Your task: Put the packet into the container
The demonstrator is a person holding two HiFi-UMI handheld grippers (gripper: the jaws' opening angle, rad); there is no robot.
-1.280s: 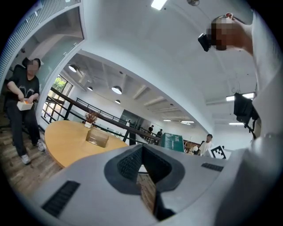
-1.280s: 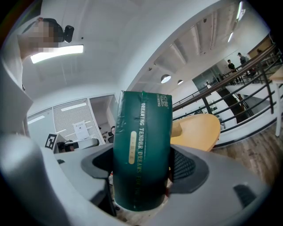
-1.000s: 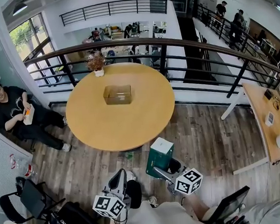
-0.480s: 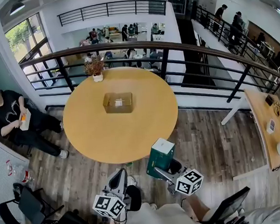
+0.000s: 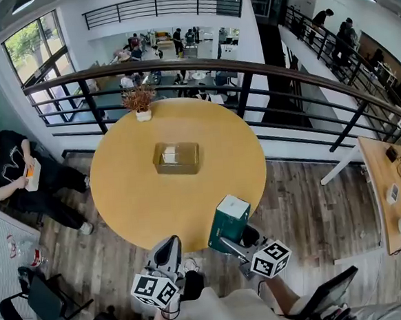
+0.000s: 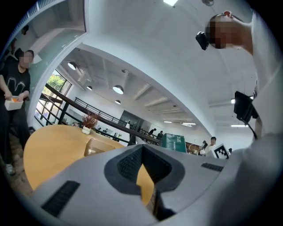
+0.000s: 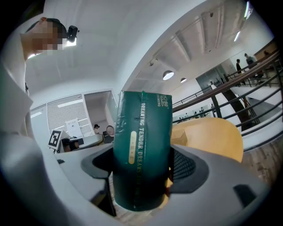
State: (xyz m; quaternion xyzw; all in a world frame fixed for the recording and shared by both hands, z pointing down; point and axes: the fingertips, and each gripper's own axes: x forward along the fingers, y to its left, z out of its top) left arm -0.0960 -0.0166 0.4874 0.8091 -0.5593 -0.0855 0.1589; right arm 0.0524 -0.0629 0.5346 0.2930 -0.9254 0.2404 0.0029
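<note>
A dark green packet (image 5: 227, 223) stands upright between the jaws of my right gripper (image 5: 232, 242), low in the head view, just off the near edge of the round wooden table (image 5: 134, 195). In the right gripper view the packet (image 7: 142, 154) fills the middle, with the right gripper (image 7: 141, 178) shut on its lower part. The clear tan container (image 5: 176, 158) sits at the table's middle, some way beyond the packet. My left gripper (image 5: 166, 254) hangs to the left of the packet; the left gripper (image 6: 142, 164) holds nothing and its jaws stand together. The container (image 6: 99, 147) shows ahead on the tabletop.
A small potted plant (image 5: 140, 100) stands at the table's far edge, by a black railing (image 5: 243, 83). A person sits on the floor at the left (image 5: 8, 171). A black chair (image 5: 39, 300) is at the lower left, and a second table (image 5: 388, 175) at the right.
The table and container have drawn nearer and a little right in the head view. Both grippers keep their places low in the view, the right one still holding the packet.
</note>
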